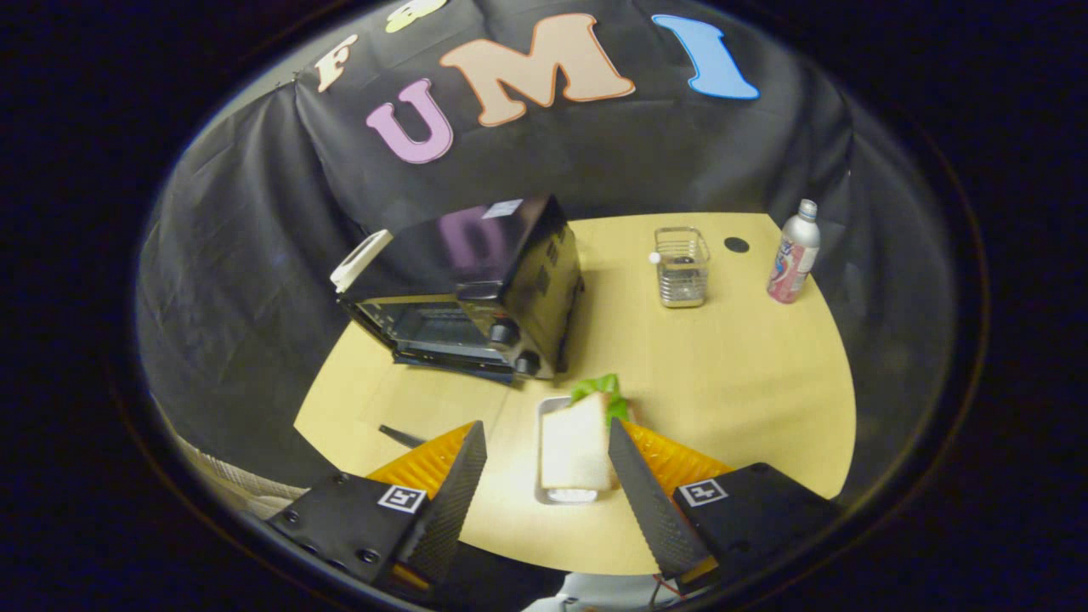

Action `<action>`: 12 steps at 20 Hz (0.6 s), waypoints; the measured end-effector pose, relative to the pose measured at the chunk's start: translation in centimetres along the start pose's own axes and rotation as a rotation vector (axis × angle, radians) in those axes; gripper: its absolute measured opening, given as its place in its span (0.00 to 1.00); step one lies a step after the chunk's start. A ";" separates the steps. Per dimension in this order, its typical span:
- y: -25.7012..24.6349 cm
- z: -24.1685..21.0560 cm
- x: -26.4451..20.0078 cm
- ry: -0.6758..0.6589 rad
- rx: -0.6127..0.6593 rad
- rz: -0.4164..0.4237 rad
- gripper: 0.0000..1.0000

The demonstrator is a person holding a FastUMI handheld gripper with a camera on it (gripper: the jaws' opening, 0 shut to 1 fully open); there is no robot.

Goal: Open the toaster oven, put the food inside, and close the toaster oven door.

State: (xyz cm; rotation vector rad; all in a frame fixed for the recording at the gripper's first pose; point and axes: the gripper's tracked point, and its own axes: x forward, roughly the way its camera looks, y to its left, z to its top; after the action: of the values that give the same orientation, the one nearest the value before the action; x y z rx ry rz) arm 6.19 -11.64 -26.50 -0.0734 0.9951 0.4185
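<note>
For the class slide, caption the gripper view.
Open gripper poised over sandwich on tray, toaster oven beyond.

gripper (544, 442): fingers spread wide apart, nothing pressed between them | pose: held above the table, pointing forward and tilted down | right finger (646, 493) a little further forward than left

Cloth-walled recording booth: black drape (246, 280) behind a wooden table (748, 382).

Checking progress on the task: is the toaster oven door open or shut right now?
Open. The toaster oven door is folded down at its front, baring the rack inside. The sandwich sits on its tray between the open gripper fingers, untouched.
</note>
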 end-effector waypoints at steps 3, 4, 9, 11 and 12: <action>-1.2 -1.7 2.3 0.090 0.023 0.053 0.92; -1.7 -2.7 2.9 0.124 0.023 0.059 0.92; -3.7 -4.9 5.3 0.216 -0.014 0.064 0.92; -3.6 -5.8 6.3 0.248 0.012 0.095 0.92; -3.5 -6.1 6.8 0.262 0.027 0.109 0.92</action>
State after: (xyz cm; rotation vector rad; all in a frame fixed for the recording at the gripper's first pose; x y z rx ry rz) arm 5.85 -14.30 -35.97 -0.0502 1.2662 0.5032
